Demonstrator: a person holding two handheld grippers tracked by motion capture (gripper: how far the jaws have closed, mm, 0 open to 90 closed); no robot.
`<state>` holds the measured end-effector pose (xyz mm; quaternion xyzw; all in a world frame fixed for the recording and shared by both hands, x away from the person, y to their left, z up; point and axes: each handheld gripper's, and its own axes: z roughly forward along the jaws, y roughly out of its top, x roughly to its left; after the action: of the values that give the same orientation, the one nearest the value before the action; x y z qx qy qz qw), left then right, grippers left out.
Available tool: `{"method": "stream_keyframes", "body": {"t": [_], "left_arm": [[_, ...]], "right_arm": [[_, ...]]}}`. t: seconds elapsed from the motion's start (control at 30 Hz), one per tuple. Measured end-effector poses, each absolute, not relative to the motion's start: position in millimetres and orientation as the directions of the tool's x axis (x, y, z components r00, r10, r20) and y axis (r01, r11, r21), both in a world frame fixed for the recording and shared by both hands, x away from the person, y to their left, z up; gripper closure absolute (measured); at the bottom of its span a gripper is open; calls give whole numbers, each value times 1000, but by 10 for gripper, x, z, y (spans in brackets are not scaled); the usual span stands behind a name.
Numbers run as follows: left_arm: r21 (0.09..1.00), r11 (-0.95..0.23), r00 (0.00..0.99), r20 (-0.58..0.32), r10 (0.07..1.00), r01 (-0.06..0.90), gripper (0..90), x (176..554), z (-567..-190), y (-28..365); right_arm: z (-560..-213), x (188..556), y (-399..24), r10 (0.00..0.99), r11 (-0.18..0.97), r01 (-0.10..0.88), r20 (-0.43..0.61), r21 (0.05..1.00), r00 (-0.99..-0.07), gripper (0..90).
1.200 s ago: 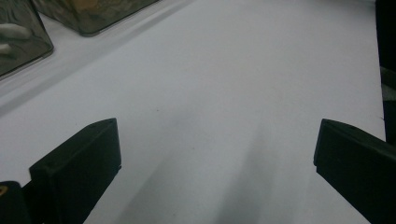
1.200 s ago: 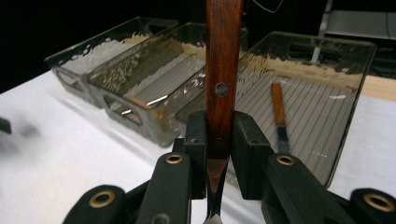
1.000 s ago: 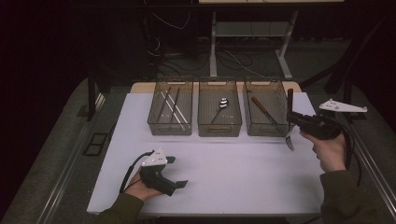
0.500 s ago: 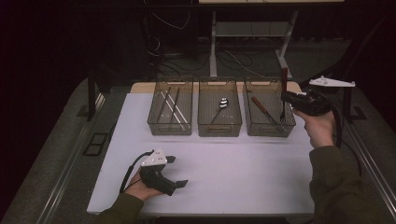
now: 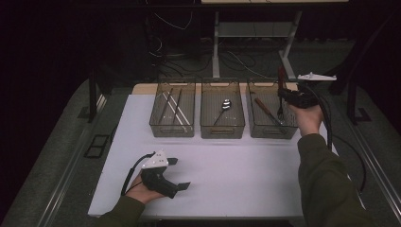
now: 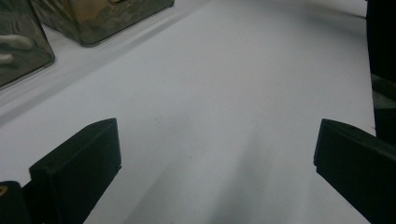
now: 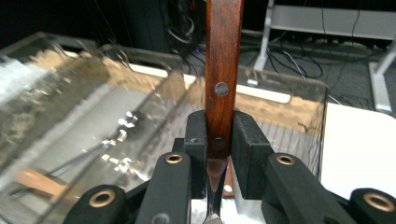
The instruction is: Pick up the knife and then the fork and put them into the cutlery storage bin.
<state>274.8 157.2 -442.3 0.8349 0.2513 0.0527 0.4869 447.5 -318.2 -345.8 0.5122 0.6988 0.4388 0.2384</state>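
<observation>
A wooden-handled fork [image 7: 223, 70] is hanging upright, handle up and tines down, at the right of the high view, over the rightmost of three clear bins [image 5: 271, 116]. The right gripper [image 7: 219, 140] is clamping it low on the handle, jaws pressed against both sides of the wood near a rivet. Inside that bin another wooden-handled utensil [image 5: 265, 109] is lying diagonally; the middle bin [image 5: 222, 118] is holding a spoon [image 5: 223, 108], and the left bin [image 5: 172, 116] is holding chopsticks [image 5: 171, 105].

This looks like a sorting job, with the fork being brought to its bin. The next move probably calls for lowering it inside the walls, then parting the jaws.

At lower left, the left gripper [image 5: 177, 172] is resting on the white table [image 5: 236, 165], jaws spread wide and holding nothing.
</observation>
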Motion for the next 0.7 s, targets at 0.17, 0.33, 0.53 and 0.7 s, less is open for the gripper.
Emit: {"method": "stream_keyframes", "body": {"t": [0.17,0.33,0.53,0.7], "left_arm": [[840,-397,868,-160,470,369,0,2749,-4421,1574],[843,-395,869,-157,469,366,0,2749,-4419,1576],[842,-398,870,-155,467,363,0,2749,-4416,1574],[840,-401,870,-154,468,365,0,2748,-4418,1573]], "right_arm": [[-3602,4559,-3143,930,116,532,97,839,-355,775],[-3715,4589,-3091,928,131,550,94,825,-361,775],[-3795,4595,-3064,926,146,573,92,807,-365,774],[-3857,4597,-3061,926,167,606,88,778,-367,774]]}}
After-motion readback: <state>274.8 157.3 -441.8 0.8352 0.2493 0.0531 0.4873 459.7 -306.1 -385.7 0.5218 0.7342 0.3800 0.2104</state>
